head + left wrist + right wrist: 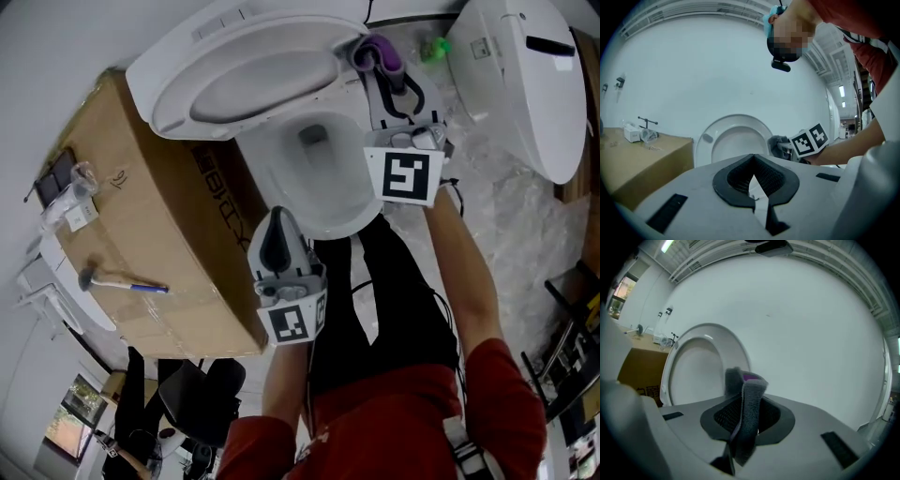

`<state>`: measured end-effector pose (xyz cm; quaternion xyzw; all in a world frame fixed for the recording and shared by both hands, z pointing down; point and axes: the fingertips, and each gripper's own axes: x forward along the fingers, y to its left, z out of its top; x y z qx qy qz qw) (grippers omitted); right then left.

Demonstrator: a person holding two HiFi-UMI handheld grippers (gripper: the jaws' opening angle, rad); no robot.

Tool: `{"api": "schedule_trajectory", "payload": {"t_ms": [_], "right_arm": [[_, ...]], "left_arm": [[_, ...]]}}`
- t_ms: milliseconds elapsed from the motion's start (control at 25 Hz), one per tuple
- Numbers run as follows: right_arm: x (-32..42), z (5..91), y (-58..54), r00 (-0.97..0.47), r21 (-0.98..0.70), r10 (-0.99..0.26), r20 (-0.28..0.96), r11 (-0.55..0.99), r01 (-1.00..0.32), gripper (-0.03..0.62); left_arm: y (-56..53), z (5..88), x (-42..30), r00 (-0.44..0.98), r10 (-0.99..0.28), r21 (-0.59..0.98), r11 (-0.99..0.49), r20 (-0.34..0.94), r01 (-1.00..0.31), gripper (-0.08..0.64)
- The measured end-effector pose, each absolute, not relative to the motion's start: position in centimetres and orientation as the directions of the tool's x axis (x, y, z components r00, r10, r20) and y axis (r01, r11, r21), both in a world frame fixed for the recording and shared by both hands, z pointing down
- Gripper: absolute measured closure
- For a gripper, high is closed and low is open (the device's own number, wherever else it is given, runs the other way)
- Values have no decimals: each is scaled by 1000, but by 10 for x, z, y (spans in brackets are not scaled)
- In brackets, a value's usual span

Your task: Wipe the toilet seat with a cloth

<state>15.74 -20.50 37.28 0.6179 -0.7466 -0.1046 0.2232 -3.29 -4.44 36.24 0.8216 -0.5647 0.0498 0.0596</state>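
Cardboard box (141,206), hammer (117,280) on top, black chair (202,389)

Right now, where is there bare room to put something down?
The box top is bare in its middle, between the hammer and the raised seat; its left edge holds small clutter. Crowded: the bowl, with the left tool and right tool by it.

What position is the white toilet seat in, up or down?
Up. The white oval toilet seat stands raised behind the white ceramic bowl, whose rim lies uncovered.
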Motion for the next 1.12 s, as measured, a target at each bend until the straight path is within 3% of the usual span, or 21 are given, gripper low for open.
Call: {"api": "schedule_trajectory", "payload": {"t_ms": [560, 880, 1120], "right_arm": [[144, 503, -201, -184, 307, -921, 344, 296, -904, 535], [129, 529, -199, -228, 334, -924, 306, 329, -883, 535], [119, 549, -190, -266, 373, -897, 353, 396, -839, 535]], "left_arm": [[-70, 426, -35, 344, -916, 42, -343, 206, -939, 546], [-71, 459, -45, 323, -915, 42, -322, 241, -946, 546], [-68, 478, -47, 302, -911, 87, -289, 280, -953, 546]]}}
